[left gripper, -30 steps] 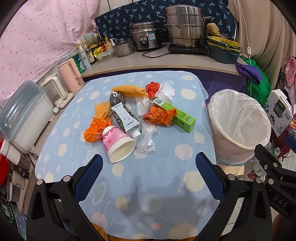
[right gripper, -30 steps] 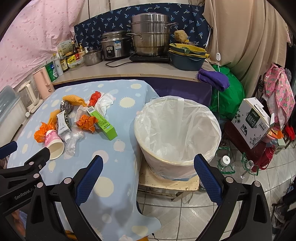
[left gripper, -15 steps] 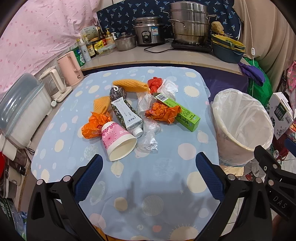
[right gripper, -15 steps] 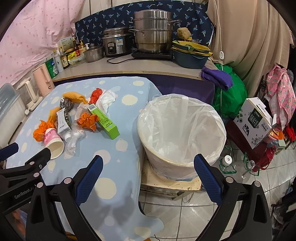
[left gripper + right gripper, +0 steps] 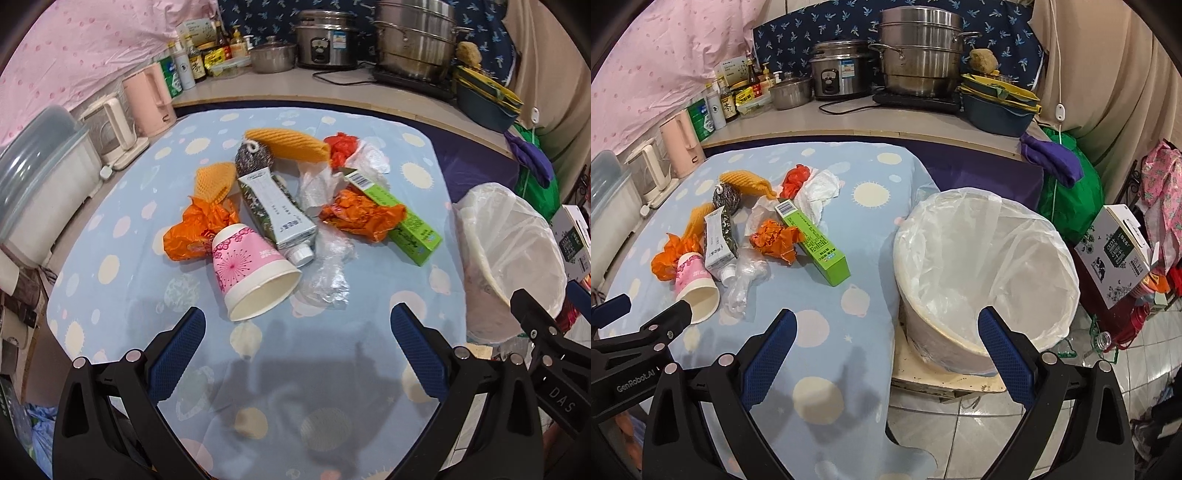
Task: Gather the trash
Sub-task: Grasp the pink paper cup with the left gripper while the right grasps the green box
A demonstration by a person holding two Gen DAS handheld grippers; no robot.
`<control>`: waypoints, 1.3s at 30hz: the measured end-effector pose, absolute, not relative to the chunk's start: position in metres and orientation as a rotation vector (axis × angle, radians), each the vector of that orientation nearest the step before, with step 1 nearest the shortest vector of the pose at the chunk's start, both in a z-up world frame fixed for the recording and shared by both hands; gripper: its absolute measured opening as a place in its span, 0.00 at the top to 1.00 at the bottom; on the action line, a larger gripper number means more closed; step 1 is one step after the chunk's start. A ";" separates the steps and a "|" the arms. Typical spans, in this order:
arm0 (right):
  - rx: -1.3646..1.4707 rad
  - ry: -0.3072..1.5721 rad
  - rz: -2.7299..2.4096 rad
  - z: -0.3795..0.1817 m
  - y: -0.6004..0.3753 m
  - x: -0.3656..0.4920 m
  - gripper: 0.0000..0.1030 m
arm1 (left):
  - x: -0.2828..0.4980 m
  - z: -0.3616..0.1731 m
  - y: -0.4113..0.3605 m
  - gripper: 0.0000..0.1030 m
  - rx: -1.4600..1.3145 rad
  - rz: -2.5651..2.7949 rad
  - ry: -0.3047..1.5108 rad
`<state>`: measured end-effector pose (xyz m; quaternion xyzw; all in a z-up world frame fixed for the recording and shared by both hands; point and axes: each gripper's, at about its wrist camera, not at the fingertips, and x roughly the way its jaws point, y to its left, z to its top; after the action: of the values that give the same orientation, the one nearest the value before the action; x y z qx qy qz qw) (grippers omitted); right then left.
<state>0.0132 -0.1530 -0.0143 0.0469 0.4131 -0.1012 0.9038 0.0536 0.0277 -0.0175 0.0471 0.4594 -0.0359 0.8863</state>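
Both grippers wide apart, empty, above trash on a spotted tablecloth [image 5: 110,266]

Left gripper [image 5: 297,332] nearest, just short of a pink paper cup [image 5: 251,273] lying on its side; behind it, a tube [image 5: 277,206], clear plastic [image 5: 328,269], orange wrappers [image 5: 362,218], a green box [image 5: 399,218], a metal scourer [image 5: 255,157]. Right gripper [image 5: 886,334] between table edge and a lined bin [image 5: 986,273] beside the table

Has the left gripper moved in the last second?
Yes. The left gripper has moved forward toward the trash: the pink paper cup now lies much nearer its fingertips.
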 end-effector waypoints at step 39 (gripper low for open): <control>0.024 0.969 0.010 -0.101 -0.117 0.148 0.51 | 0.156 -0.105 0.104 0.24 -0.232 -0.010 1.187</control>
<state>0.1475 -0.1173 -0.1010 0.0114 0.4655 0.0047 0.8849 0.1560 0.1037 -0.1046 -0.1090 0.5578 -0.0047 0.8228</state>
